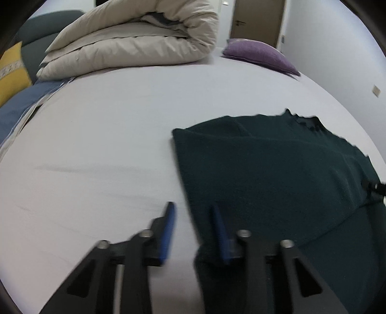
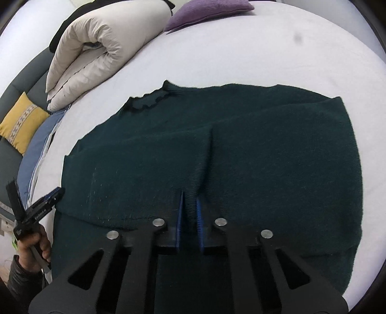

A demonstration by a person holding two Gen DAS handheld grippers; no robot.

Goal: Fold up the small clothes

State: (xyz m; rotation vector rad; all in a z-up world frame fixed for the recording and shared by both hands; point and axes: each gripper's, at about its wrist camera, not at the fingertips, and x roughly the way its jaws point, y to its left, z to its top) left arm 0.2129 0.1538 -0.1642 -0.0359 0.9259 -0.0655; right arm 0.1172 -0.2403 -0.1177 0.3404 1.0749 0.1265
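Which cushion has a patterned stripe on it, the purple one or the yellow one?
The yellow cushion, leaning on the dark sofa at the left. A pale band with little crosses runs across it. The purple cushion on the bed is plain.

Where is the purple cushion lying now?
The purple cushion lies at the far end of the white bed, just right of the folded beige duvet in both views, well beyond the dark green sweater.

Soft, even indoor light falls on the pale bed (image 1: 108, 145), with no glare and only faint shadows. Both fisheye views bend hard toward dark, vignetted corners (the bed's edge curves like a dome). Motion blur smears the left view's foreground; the dark green sweater (image 2: 217, 157) shows little texture.
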